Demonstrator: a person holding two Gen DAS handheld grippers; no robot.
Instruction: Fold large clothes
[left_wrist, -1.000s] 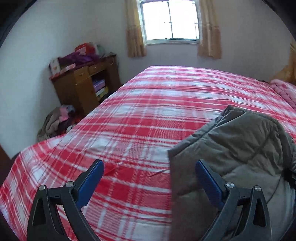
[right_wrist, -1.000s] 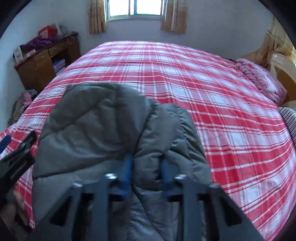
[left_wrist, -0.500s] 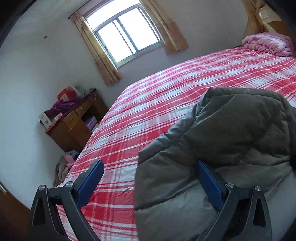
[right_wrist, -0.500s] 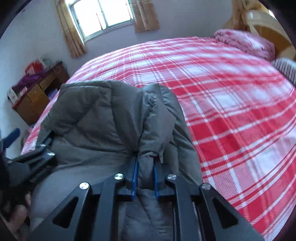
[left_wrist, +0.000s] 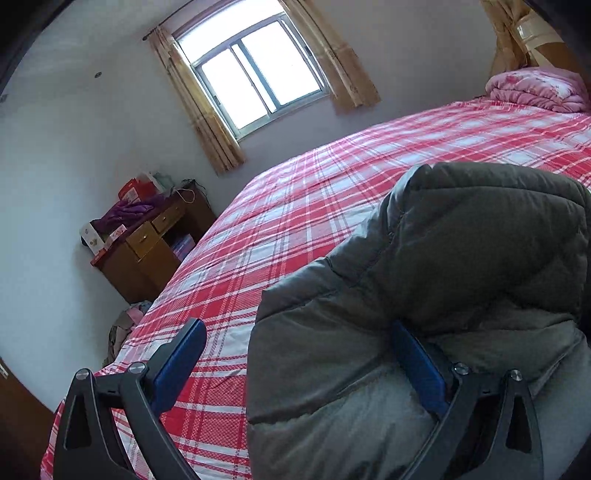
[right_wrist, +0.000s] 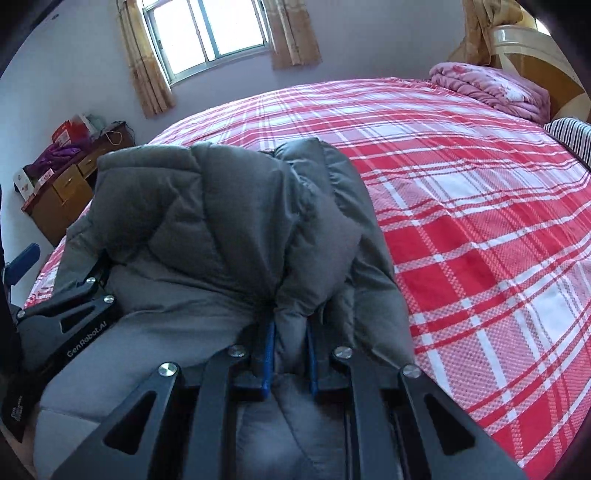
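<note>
- The grey quilted puffer jacket (right_wrist: 221, 229) lies bunched at the near edge of the bed, over the red-and-white plaid bedsheet (right_wrist: 461, 184), with one layer doubled back over another.
- The right claw (right_wrist: 290, 354) is pressed tight on a thick ridge of the jacket's fabric; its blue pads (right_wrist: 269, 354) sit on either side of the pinched fold, and the padding bulges up above them.
- The left claw (left_wrist: 299, 363) is spread wide. Its right blue pad (left_wrist: 419, 365) lies against the jacket, tucked under the overhanging folded layer, while its left blue pad (left_wrist: 181, 362) stands apart over the plaid sheet, touching no cloth.
- In the right wrist view, the black frame of the left claw (right_wrist: 70, 314) shows at the jacket's left side, resting against the grey padding.
- A folded pink floral quilt (right_wrist: 491, 88) sits at the far right corner of the bed, near a cream-and-wood headboard (right_wrist: 532, 48).
- A striped black-and-white cloth (right_wrist: 570, 136) shows at the right edge, just beside the quilt.
- A brown wooden cabinet with drawers (left_wrist: 147, 247) stands against the left wall, with purple fabric and a red box (left_wrist: 135, 190) on top.
- A pile of clothes (left_wrist: 123, 325) lies on the floor beside the cabinet.
- A bright sliding window (left_wrist: 255, 74) with tan curtains (left_wrist: 199, 107) faces the bed.
</note>
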